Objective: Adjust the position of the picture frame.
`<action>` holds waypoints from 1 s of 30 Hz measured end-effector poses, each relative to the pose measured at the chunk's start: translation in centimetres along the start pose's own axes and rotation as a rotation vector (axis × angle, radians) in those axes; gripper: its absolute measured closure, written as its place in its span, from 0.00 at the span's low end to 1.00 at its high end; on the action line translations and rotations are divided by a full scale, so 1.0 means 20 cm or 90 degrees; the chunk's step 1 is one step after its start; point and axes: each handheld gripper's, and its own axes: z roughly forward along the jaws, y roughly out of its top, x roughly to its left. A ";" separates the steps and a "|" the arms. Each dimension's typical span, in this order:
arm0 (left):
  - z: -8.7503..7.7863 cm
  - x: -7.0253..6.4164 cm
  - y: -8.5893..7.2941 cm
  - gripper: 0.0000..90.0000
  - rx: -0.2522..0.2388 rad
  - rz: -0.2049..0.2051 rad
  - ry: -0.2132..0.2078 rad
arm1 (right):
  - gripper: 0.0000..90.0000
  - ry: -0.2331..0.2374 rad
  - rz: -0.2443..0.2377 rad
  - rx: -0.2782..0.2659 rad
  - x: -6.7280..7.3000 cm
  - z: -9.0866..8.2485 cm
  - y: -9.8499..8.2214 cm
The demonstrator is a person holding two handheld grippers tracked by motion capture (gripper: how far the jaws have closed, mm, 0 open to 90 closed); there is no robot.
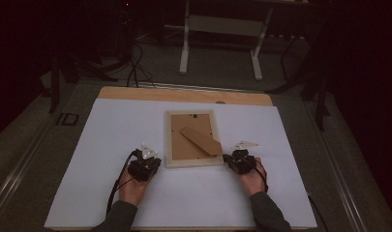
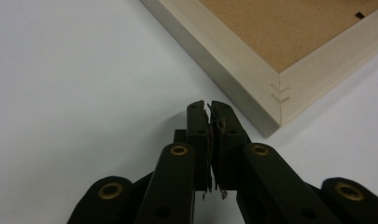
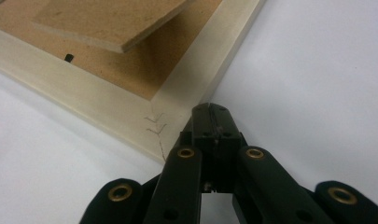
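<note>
The picture frame [image 1: 192,139] is lying face down mid-tabletop [image 1: 111,145], its stand [image 1: 201,140] lifting free. The clenched, empty left gripper [image 1: 155,163] and right gripper [image 1: 228,158] are bracketing its near corners, probably to nudge or steady it.

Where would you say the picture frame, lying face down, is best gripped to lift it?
Probably its near rail, from the person's side: the picture frame lies flat, its wooden rim narrow enough for open jaws. Both the left gripper and right gripper are shut beside its near corners.

Each black hand-held gripper [image 1: 152,162] has brass rivets [image 2: 178,150] and grey sleeves [image 1: 117,215].
</note>
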 end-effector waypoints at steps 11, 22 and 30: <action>0.04 -0.02 0.03 0.95 -0.005 -0.025 -0.009 | 1.00 -0.003 0.058 -0.009 -0.01 0.03 0.02; 0.04 0.01 0.04 1.00 0.004 -0.065 -0.031 | 1.00 -0.007 0.071 0.004 0.02 0.03 0.03; 0.03 0.03 0.04 1.00 0.012 -0.057 -0.026 | 1.00 -0.005 0.058 0.005 0.05 0.02 0.02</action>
